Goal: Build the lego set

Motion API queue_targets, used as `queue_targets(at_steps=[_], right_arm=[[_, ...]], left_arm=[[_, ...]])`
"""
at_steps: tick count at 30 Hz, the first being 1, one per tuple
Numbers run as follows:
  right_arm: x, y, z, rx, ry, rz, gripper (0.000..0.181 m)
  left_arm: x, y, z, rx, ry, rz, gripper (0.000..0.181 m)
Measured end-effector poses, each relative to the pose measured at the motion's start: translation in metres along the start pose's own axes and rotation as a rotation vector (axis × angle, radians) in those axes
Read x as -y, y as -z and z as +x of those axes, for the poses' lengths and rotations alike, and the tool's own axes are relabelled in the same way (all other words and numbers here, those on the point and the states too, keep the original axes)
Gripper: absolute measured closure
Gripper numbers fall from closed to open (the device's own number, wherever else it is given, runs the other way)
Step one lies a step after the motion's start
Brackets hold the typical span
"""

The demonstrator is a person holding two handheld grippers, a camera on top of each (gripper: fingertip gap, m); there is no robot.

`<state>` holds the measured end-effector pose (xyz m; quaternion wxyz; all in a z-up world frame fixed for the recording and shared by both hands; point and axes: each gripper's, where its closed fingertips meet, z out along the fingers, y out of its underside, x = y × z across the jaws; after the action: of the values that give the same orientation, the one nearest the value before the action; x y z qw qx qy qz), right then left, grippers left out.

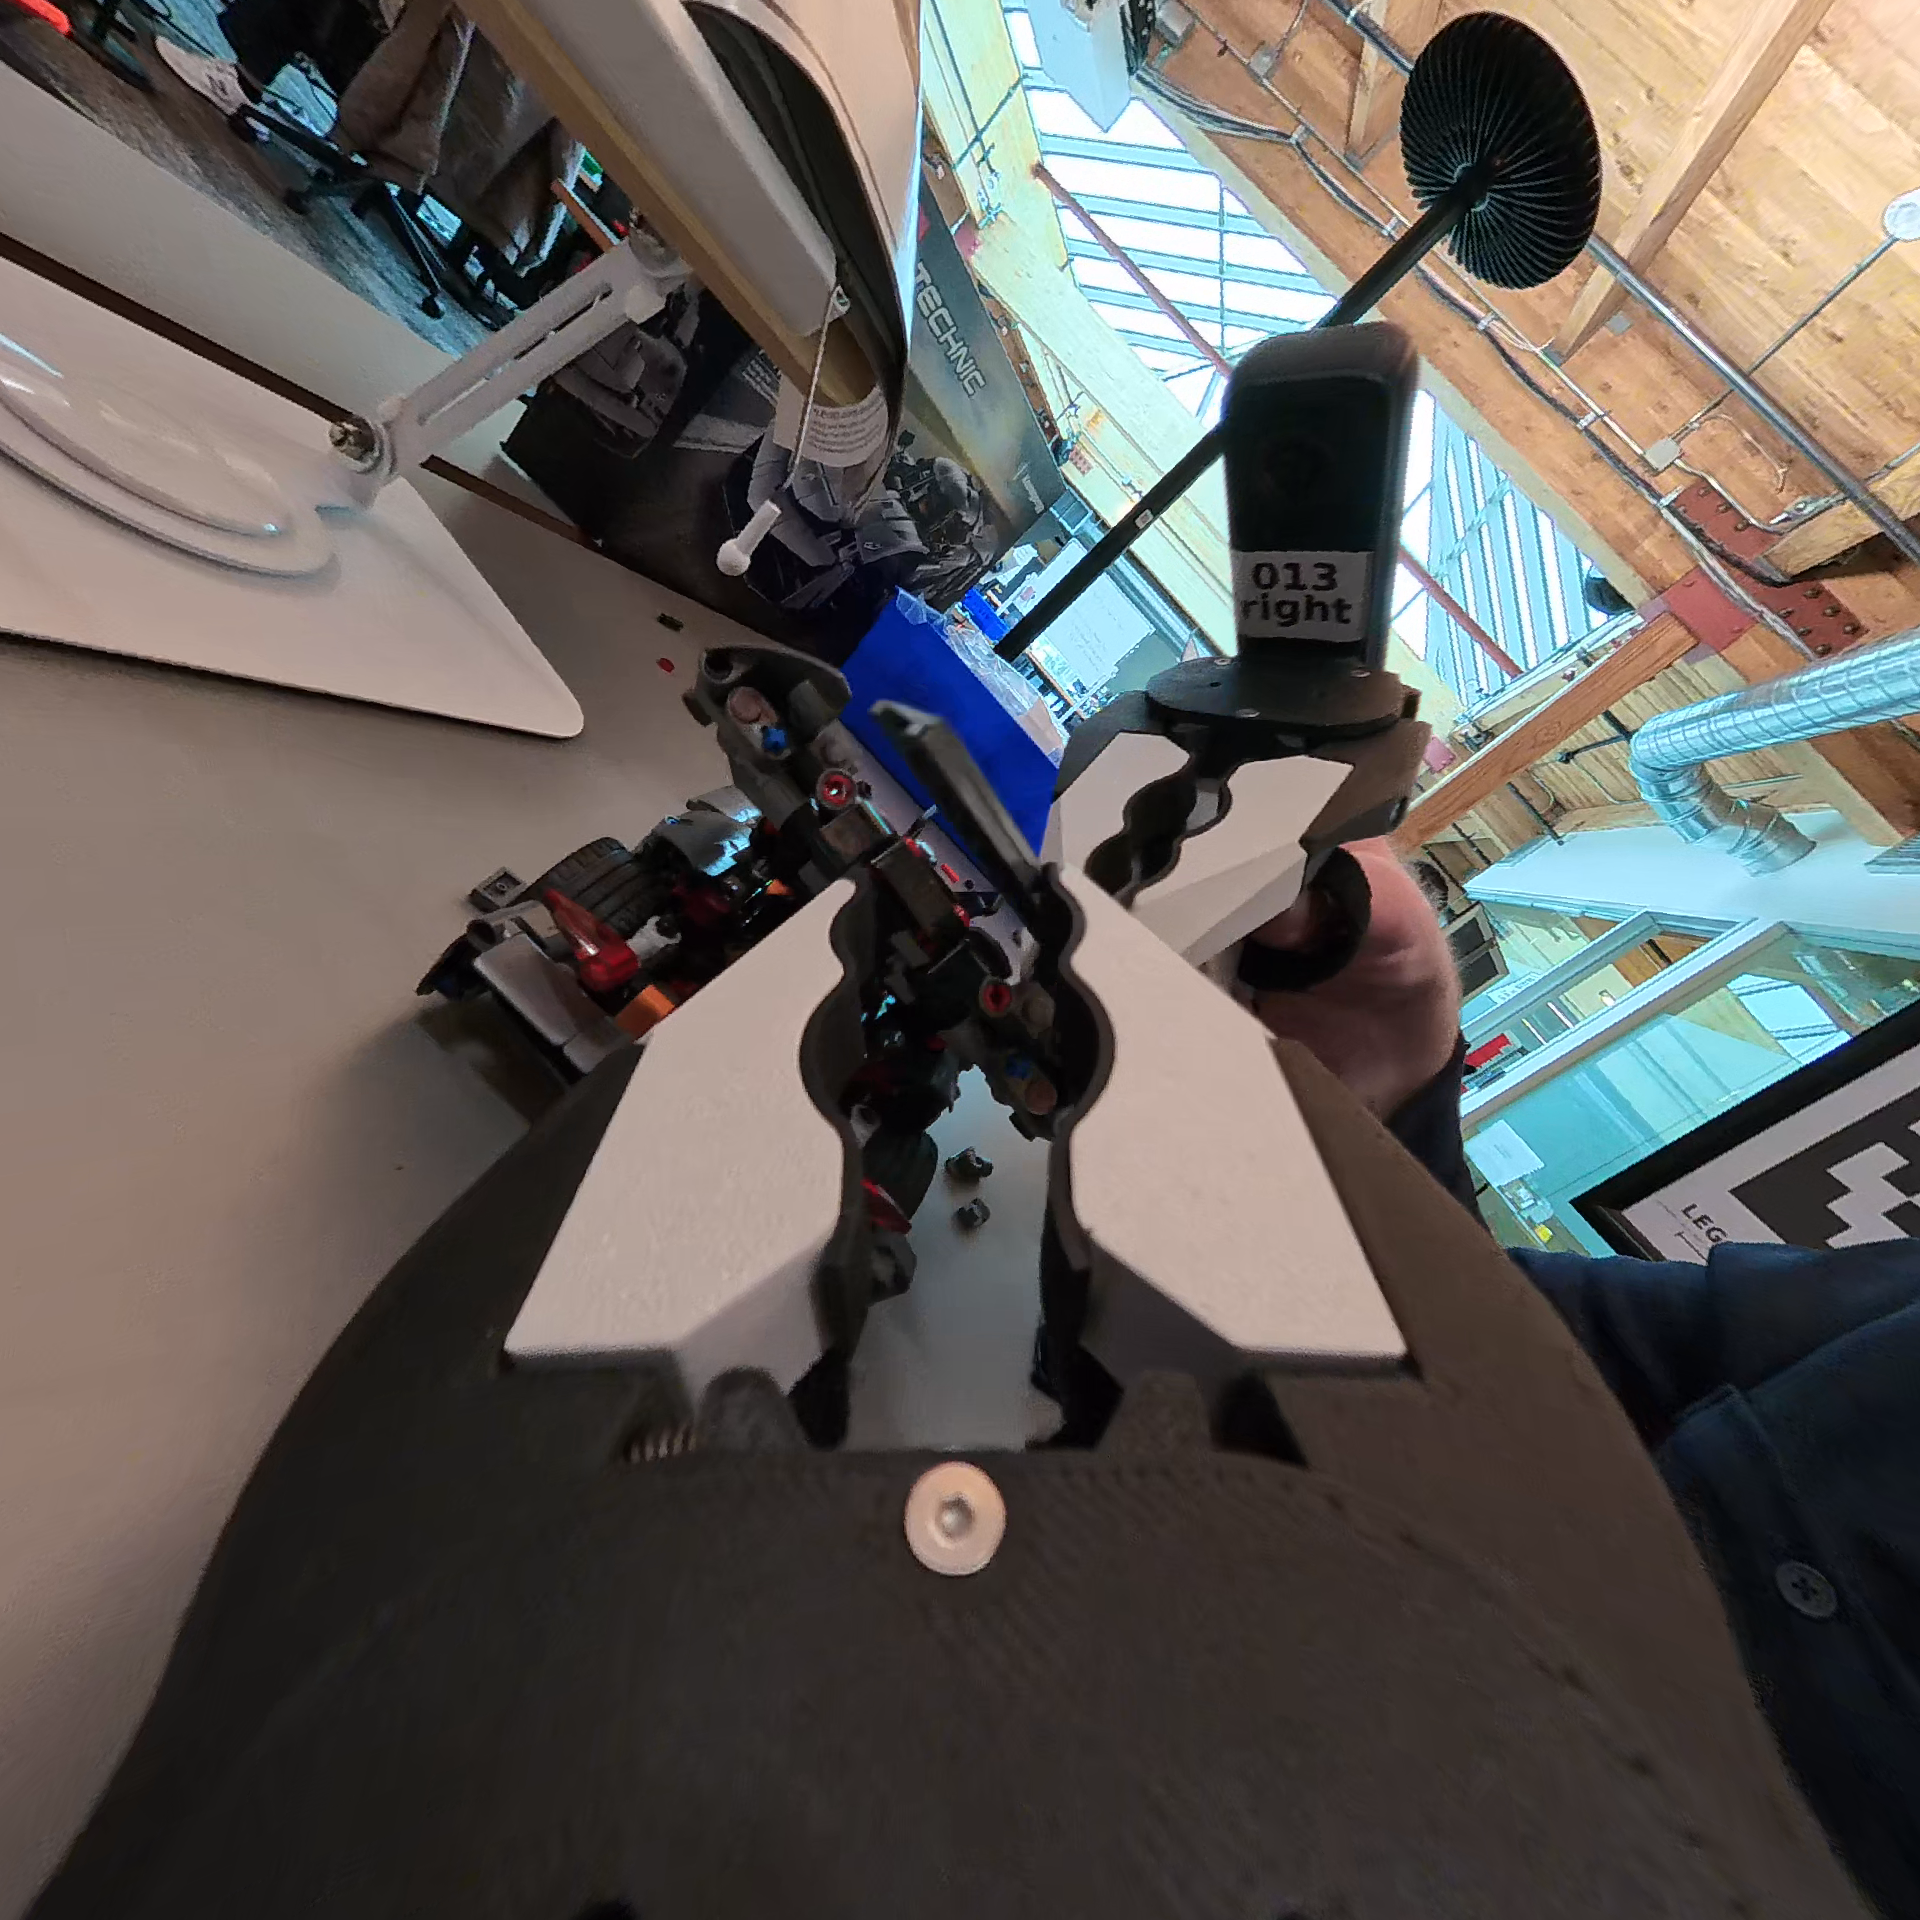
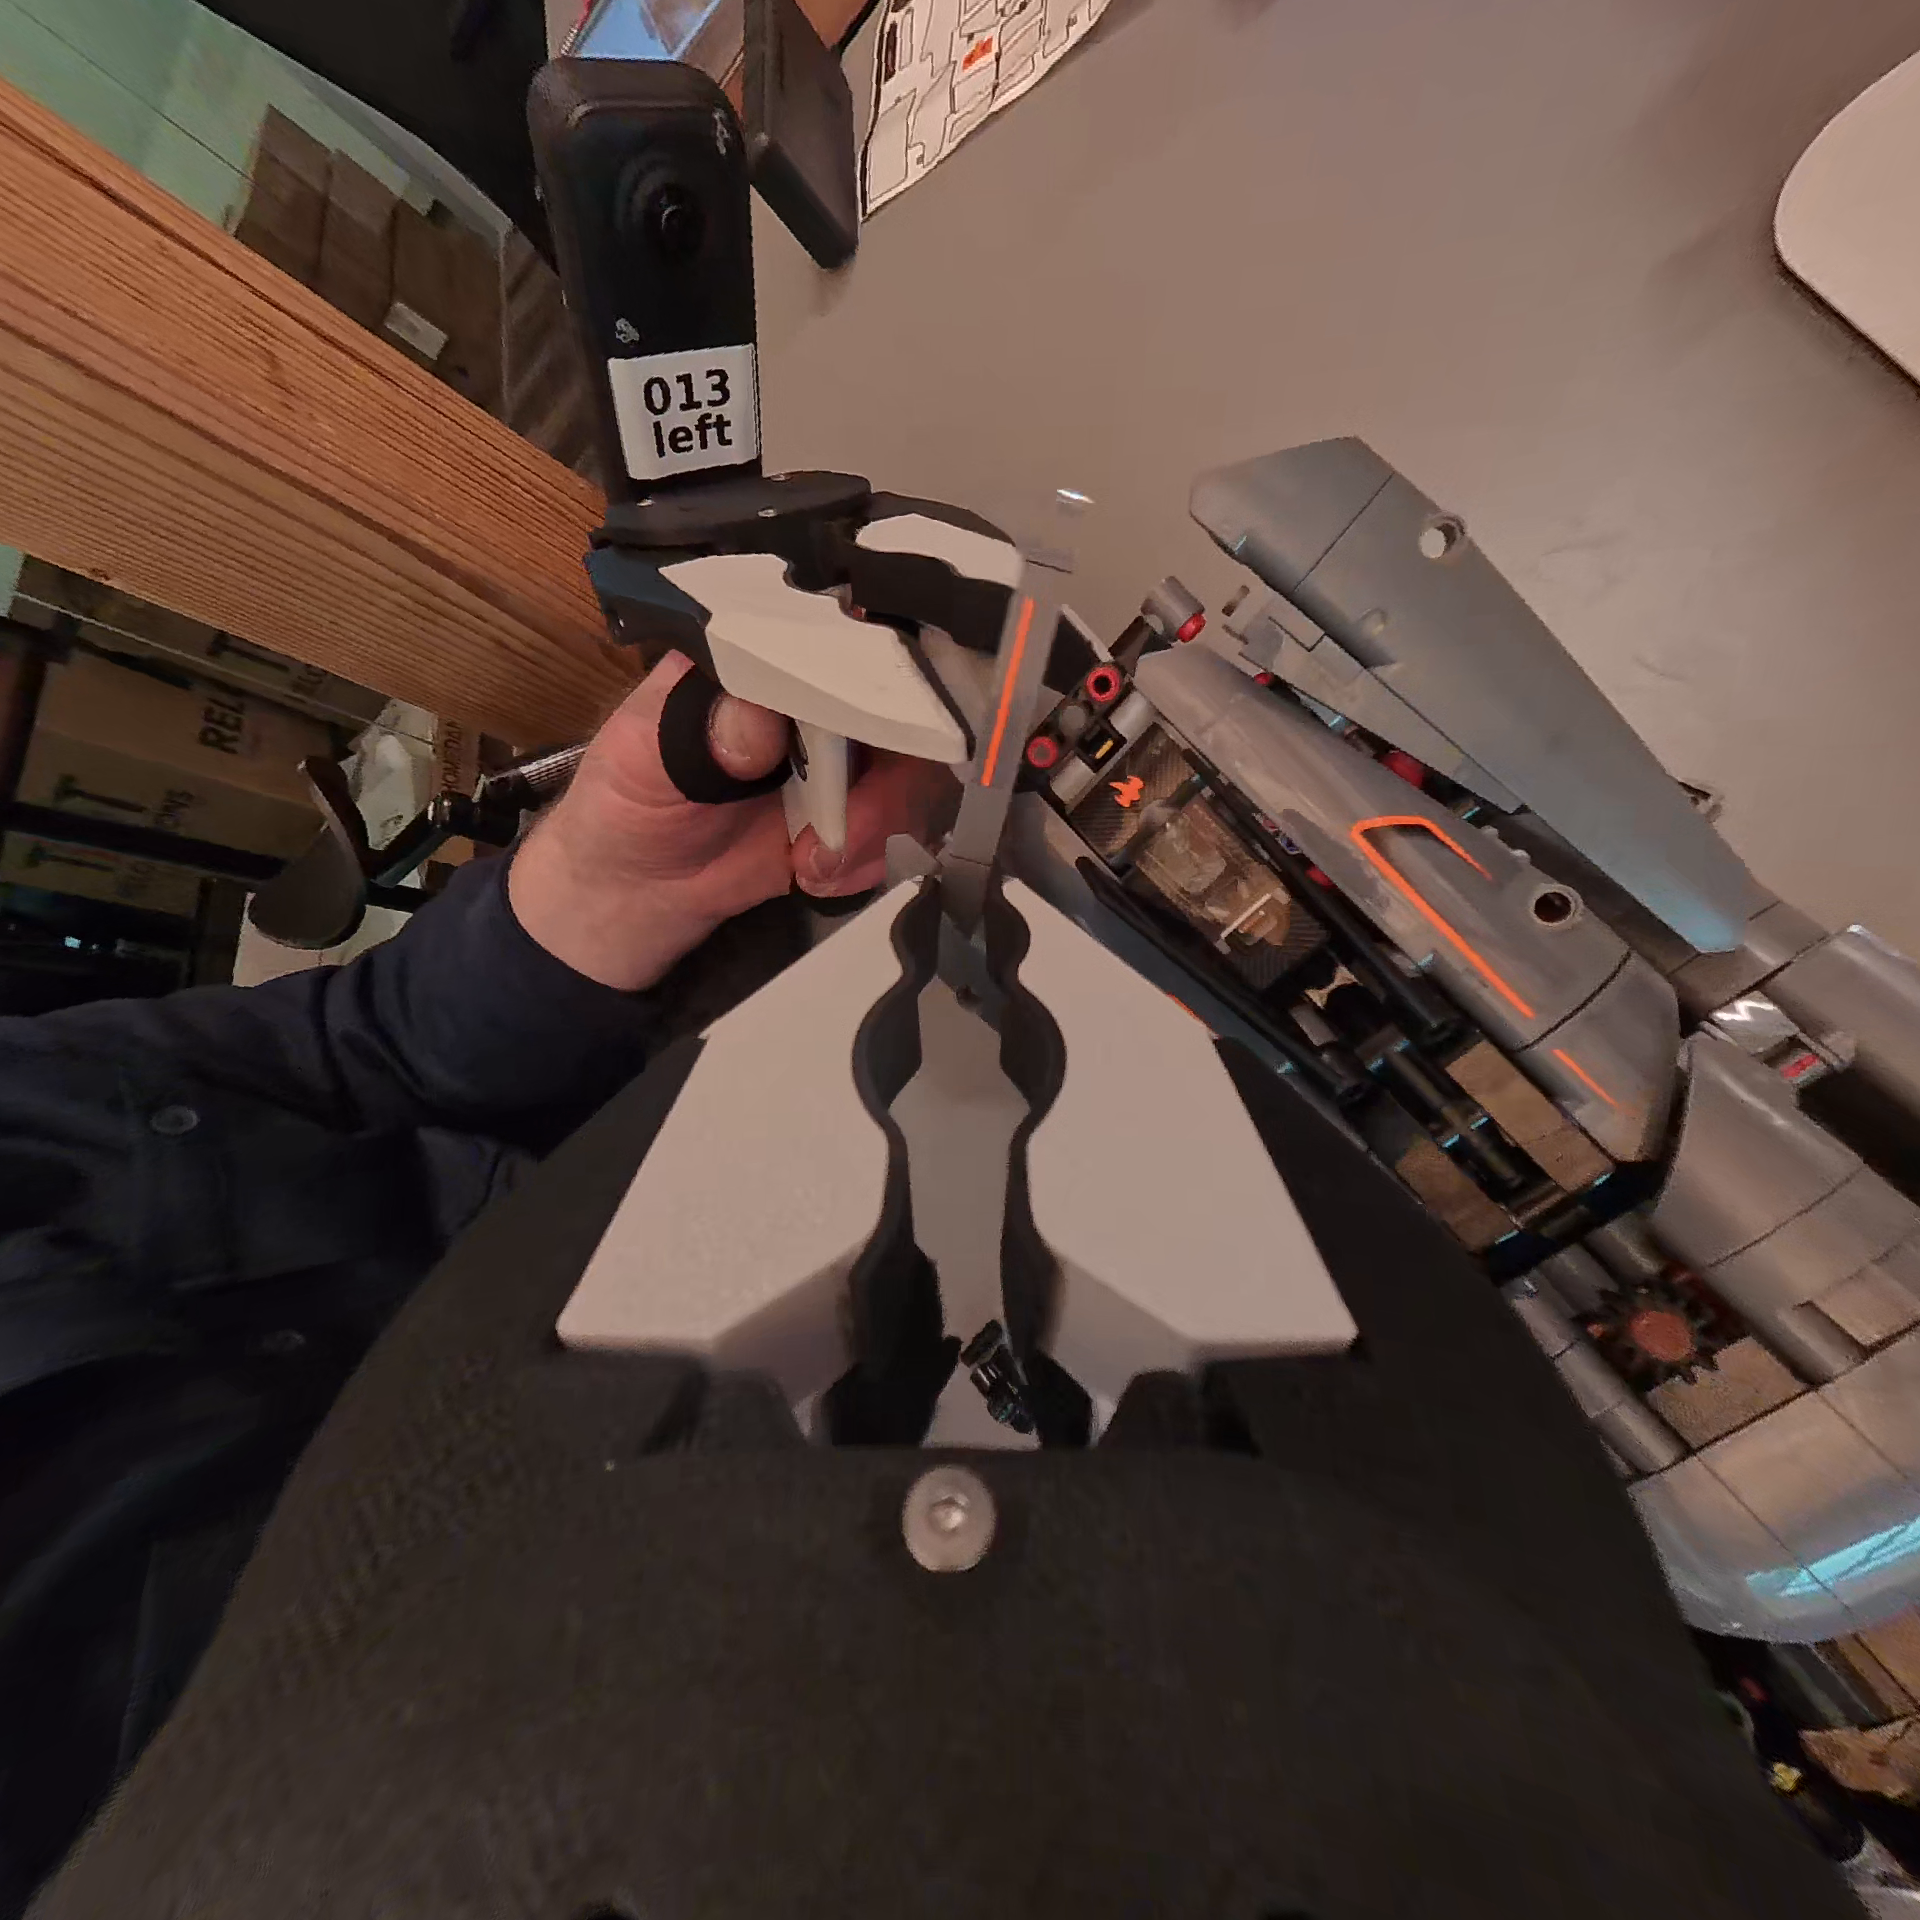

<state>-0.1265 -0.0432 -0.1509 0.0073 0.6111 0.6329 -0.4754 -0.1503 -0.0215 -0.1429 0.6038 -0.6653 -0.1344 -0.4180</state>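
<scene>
Blue bin (image 1: 940,696) w/ clear bags sat behind my lego car (image 2: 1403,935) on the surface (image 2: 1351,260). My right gripper (image 2: 961,935) had jaws narrow, pinching a grey panel (image 2: 1003,707); left gripper (image 1: 961,914) jaws partly open around the car.

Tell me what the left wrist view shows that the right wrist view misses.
Only left wrist: a blue bin, a black tyre and small loose pieces on the table. Only right wrist: grey bodywork with orange stripes, a printed sheet, and the right gripper shut on a grey orange-striped panel. Both: the Lego car, the table, and the left gripper close to the right one.
</scene>
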Motion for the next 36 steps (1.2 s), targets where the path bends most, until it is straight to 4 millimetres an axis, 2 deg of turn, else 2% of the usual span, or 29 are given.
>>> queue_targets(at_steps=[16,29,36], right_arm=[[0.003,-0.010,-0.002,0.008,0.018,0.021,0.173],[0.000,-0.019,0.001,0.032,0.006,0.012,0.173],[-0.003,-0.023,0.003,0.028,0.015,-0.004,0.173]], left_arm=[[0.000,0.002,-0.009,0.017,0.025,-0.010,0.155],[-0.007,0.000,-0.009,0.019,0.031,-0.049,0.141],[-0.011,0.001,-0.017,0.058,0.039,-0.073,0.149]])
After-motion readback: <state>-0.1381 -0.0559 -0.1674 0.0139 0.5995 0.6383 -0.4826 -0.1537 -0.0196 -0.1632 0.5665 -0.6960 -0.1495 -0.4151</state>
